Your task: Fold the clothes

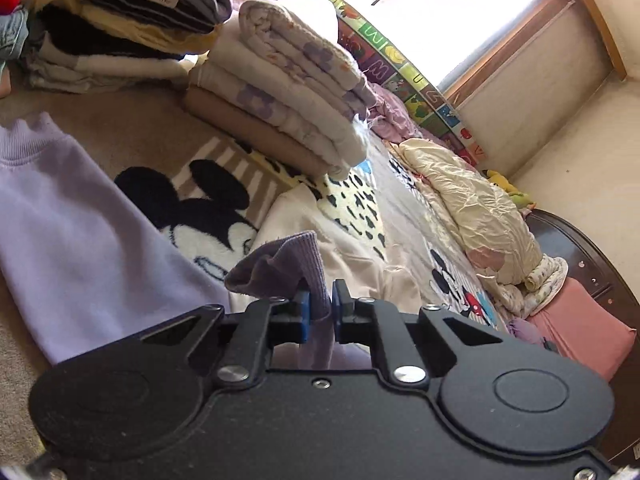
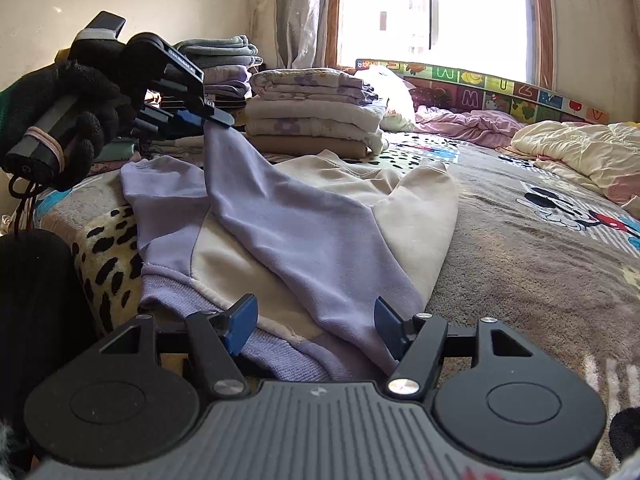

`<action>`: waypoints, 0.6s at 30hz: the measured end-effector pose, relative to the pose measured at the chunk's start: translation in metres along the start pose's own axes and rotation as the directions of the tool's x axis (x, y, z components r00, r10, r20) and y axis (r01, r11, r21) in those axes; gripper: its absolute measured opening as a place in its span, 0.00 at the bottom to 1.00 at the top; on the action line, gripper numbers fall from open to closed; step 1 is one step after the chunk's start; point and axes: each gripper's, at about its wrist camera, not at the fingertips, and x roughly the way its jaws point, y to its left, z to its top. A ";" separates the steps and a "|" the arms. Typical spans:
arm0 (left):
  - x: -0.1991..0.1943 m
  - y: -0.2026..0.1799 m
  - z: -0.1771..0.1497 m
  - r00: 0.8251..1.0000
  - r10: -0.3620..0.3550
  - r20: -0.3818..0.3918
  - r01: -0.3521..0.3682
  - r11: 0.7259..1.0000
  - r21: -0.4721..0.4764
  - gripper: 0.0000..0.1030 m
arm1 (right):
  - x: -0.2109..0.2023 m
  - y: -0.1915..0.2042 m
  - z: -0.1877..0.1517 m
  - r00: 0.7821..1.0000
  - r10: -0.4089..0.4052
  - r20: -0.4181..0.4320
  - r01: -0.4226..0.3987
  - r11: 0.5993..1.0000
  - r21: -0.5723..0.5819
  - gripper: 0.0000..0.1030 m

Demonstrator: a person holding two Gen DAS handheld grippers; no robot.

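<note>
Bed blanket (image 2: 520, 264): spreading wide and fuzzy, cartoon-printed; lying bare to the right of the garment, ending at a spotted edge on the left.
Folded stack (image 2: 316, 120): sitting squared and quilted just behind the garment, closing off the far side.
Sweatshirt (image 2: 304, 232): lying flat near the bed's near-left edge, soft fleece, lilac and cream panels, ribbed hem nearest.
Left gripper (image 1: 320, 304): pinching the ribbed lilac cuff (image 1: 296, 260), lifting the sleeve taut off the body; gripped by a black-gloved hand (image 2: 60, 120).
Right gripper (image 2: 316, 324): gaping wide, holding nothing, hovering over the hem with blue pads either side of the sleeve's root.
</note>
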 end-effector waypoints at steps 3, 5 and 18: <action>0.015 -0.020 0.011 0.999 0.032 -0.033 -0.031 0.999 0.011 0.08 | 0.002 -0.003 0.001 1.000 0.006 0.003 -0.006 1.000 0.015 0.63; 0.021 -0.035 0.016 0.999 0.011 -0.034 -0.011 1.000 0.018 0.08 | 0.003 -0.005 0.001 1.000 0.015 0.004 -0.015 1.000 0.021 0.63; 0.123 -0.121 0.030 0.993 -0.045 -0.112 0.042 0.999 -0.028 0.06 | 0.005 -0.017 -0.002 0.998 0.056 -0.019 -0.055 0.996 0.075 0.64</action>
